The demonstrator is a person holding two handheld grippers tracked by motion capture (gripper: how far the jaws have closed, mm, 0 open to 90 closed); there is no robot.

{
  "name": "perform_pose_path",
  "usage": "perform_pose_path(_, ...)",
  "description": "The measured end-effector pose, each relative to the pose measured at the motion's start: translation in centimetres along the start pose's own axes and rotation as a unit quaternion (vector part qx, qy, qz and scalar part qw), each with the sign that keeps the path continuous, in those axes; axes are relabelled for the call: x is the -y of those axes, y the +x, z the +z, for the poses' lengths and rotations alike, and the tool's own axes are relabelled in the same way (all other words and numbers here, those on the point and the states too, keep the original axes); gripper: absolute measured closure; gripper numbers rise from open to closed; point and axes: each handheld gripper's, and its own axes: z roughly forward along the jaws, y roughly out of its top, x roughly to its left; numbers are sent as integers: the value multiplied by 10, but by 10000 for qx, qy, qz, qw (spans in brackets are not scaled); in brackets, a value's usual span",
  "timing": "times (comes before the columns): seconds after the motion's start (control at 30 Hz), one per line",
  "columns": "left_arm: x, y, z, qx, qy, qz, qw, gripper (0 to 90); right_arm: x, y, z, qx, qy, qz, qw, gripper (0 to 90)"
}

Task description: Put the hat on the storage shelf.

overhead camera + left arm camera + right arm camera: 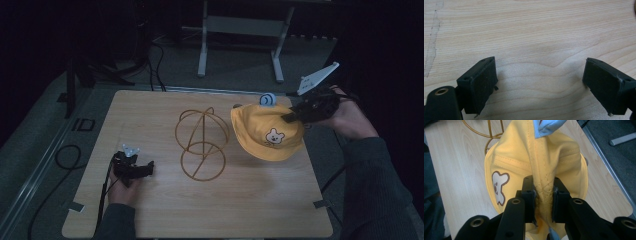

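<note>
Yellow cloth hat point(267, 131) with a bear patch point(273, 136) on its front and a pale blue ear point(267, 99) at its top: near the far right part of the wooden table point(150, 215), just right of the wire stand. Its crown is pinched into a ridge.

Right gripper point(292, 116): at the hat's right side, jaws clamped tight on the bunched yellow fabric, which fills the narrow gap between the pads point(530, 192). Grey plate on top, tilted upward.

Left gripper point(145, 169): low over the near left part of the table, well apart from the hat. Jaws wide apart, bare wood between them, nothing held.

Gold wire stand point(202, 143): two hoops on a ring base, at the table's middle, between the grippers.
</note>
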Motion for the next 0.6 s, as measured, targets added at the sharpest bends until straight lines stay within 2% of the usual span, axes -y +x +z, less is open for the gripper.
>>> perform_pose_path(0.43,0,0,0,0,-1,-3,10000,121,-4,1,0,16,-28,-34,10000,766)
perform_pose_path(0.6,0,0,0,0,-1,-6,10000,121,-6,2,-3,47,-115,-38,9999,766)
